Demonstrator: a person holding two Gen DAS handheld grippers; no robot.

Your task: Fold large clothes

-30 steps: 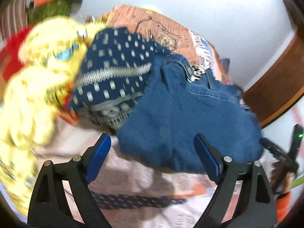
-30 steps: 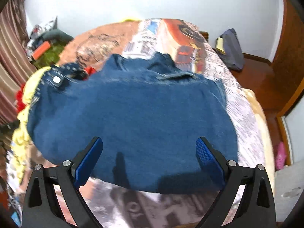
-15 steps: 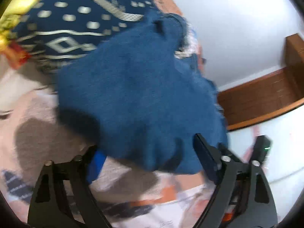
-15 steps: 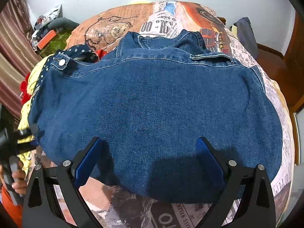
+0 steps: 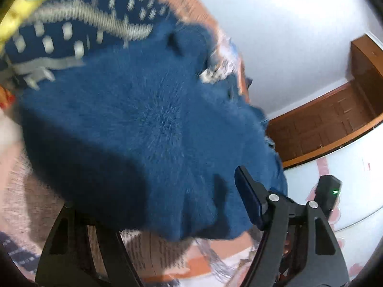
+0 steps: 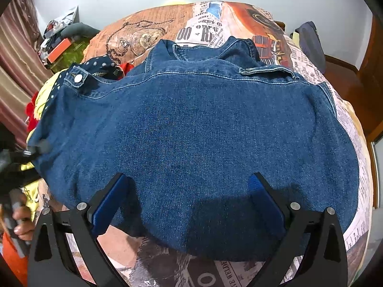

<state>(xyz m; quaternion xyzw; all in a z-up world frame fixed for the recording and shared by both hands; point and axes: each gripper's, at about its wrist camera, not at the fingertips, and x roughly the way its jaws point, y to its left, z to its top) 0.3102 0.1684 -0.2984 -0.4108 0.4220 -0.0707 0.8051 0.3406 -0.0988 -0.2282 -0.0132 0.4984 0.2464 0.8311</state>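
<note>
Denim jacket [image 6: 196, 143]: spread flat across the printed bedspread [image 6: 354, 157].
Right gripper [image 6: 189, 203]: jaws apart over the jacket's near hem.
Left gripper [image 5: 162, 205]: jaws apart at the jacket's edge; left finger hidden under denim.
Beside the jacket: navy patterned cloth [image 5: 79, 19], yellow garment [image 6: 43, 93].
Unclear: left view blurred.

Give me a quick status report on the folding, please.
Both grippers open: left gripper and right gripper at the near hem. Denim jacket spread flat on bed. Patterned clothes crowd its far side.
</note>
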